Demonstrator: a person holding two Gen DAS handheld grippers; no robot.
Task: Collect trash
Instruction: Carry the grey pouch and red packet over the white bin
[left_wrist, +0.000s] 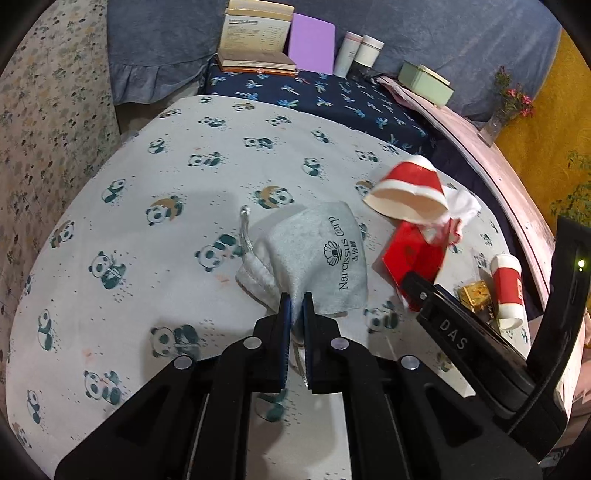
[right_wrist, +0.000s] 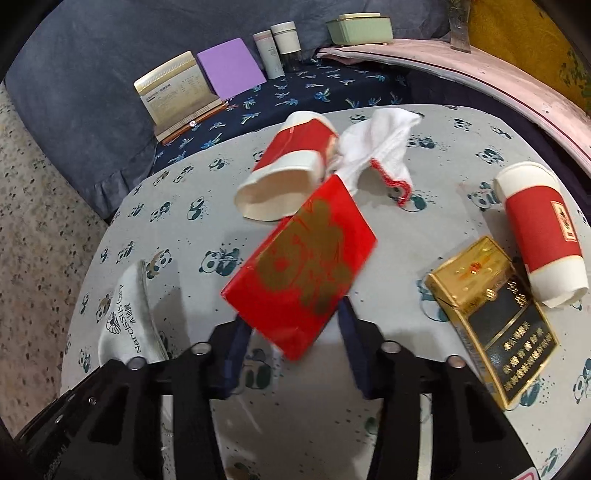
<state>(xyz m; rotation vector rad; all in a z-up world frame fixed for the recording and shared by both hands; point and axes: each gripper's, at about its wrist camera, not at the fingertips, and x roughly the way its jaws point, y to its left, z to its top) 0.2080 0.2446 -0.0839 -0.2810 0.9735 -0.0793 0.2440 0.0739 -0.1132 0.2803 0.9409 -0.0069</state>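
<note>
My left gripper (left_wrist: 296, 303) is shut on the near edge of a grey drawstring pouch (left_wrist: 314, 254) printed "Narcissus carp", on the panda-print table cloth (left_wrist: 147, 258). My right gripper (right_wrist: 291, 325) is shut on a red box with a gold pattern (right_wrist: 306, 266), held tilted above the table. The red box also shows in the left wrist view (left_wrist: 413, 254). A crushed red and white paper cup (right_wrist: 288, 173) lies just beyond the box. A white cloth bag with red cord (right_wrist: 380, 151), a second paper cup (right_wrist: 539, 232) and a gold and black box (right_wrist: 495, 310) lie to the right.
Behind the table, on a dark blue cloth (left_wrist: 332, 92), stand an open book (left_wrist: 255, 40), a purple card (left_wrist: 312, 42), two pale cylinders (left_wrist: 358, 53) and a green box (left_wrist: 424, 81). A pink curved rail (left_wrist: 498, 158) runs on the right. A floral wall (left_wrist: 48, 110) is left.
</note>
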